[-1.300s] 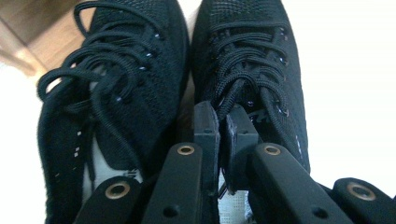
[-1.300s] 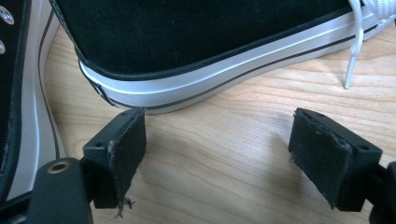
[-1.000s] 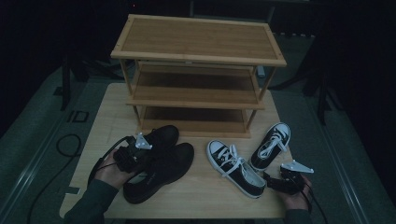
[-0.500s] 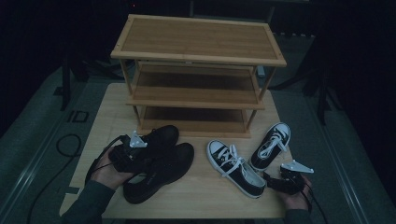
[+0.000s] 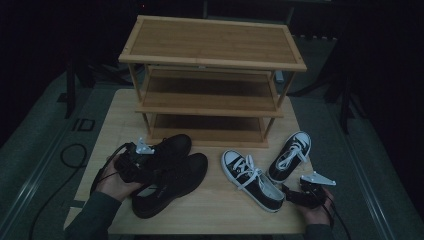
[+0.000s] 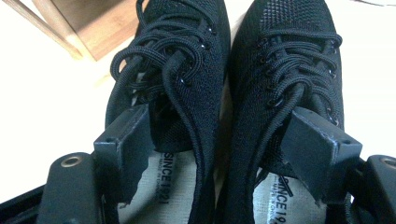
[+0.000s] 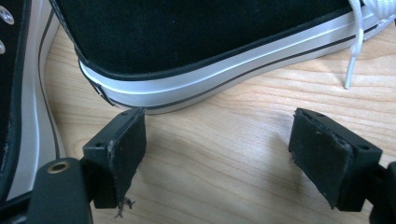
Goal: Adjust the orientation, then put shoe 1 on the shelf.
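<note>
Left gripper [image 6: 224, 149]: jaws had just been opening, stood wide, one in each of the two black knit lace-up shoes [image 5: 167, 175], gripping nothing.
Right gripper [image 7: 233, 154]: wide apart over bare light wooden bench [image 5: 220, 212], empty, beside black canvas sneaker's [image 7: 201, 42] white sole.
Three-tier bamboo shoe rack [image 5: 212, 80]: shelves bare.
Shoes: side by side before rack.
Left gripper view: insoles printed "SINCE 1921".

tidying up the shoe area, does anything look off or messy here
Slightly. The two black-and-white sneakers lie splayed at different angles, one with a loose white lace trailing on the table. The black shoes sit neatly paired. The rack has no shoes on it.
</note>
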Demonstrator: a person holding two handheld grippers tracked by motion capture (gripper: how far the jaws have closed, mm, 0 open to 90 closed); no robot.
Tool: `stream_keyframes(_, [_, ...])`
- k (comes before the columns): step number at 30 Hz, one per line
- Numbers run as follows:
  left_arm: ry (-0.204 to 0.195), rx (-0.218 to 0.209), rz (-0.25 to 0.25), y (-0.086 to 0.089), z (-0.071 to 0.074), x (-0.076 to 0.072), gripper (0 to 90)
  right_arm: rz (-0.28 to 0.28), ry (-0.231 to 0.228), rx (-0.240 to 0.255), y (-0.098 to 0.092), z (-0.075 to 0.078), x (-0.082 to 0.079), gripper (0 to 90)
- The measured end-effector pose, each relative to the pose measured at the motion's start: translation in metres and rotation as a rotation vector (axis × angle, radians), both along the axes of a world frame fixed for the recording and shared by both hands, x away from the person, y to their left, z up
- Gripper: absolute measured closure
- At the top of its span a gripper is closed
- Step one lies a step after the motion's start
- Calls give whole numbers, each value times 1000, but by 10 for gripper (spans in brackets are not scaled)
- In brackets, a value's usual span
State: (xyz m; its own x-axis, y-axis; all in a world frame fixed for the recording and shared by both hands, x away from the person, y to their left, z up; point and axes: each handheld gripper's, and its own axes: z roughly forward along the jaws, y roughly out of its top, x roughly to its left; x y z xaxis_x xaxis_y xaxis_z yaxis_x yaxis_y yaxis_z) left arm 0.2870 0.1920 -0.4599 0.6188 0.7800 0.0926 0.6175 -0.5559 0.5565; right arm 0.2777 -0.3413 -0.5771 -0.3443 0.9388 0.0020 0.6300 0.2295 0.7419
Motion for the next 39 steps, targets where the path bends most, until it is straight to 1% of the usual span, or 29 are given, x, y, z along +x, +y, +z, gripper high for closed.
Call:
stream_keyframes(3, [10,-4,2,2,-2,2,273,0,0,0,0,0,0,190])
stream_keyframes(4, [18,-14,0,4,-4,2,273,-1,-1,1,0,0,0,190])
stream_keyframes(6, [27,-34,-7,7,-5,3,311,0,0,0,0,0,0,190])
stream_keyframes(8, [35,-43,-8,8,-6,3,332,0,0,0,0,0,0,190])
stream_keyframes(13, [56,-43,-29,8,-11,7,381,0,0,0,0,0,0,190])
stream_keyframes(14, [59,-46,-35,8,-12,7,407,0,0,0,0,0,0,190])
stream_keyframes(17, [73,-51,-40,9,-14,9,420,0,0,0,0,0,0,190])
stream_keyframes(19, [76,-55,-41,9,-16,10,421,0,0,0,0,0,0,190])
stream_keyframes(22, [78,-40,-48,7,-17,11,423,1,0,0,0,0,0,189])
stream_keyframes(23, [83,-23,-58,6,-18,12,428,1,0,0,0,0,0,189])
stream_keyframes(25, [87,-11,-60,4,-19,13,436,1,0,-1,0,0,0,189])
stream_keyframes(33, [109,-7,-76,2,-21,17,473,2,0,0,0,0,0,190])
stream_keyframes(36, [122,-8,-87,1,-22,19,510,2,0,0,0,0,0,189])
stream_keyframes(37, [122,-4,-100,1,-23,19,538,2,0,0,0,0,0,189])
stream_keyframes(39, [129,-11,-99,2,-23,20,592,2,0,0,0,0,0,189])
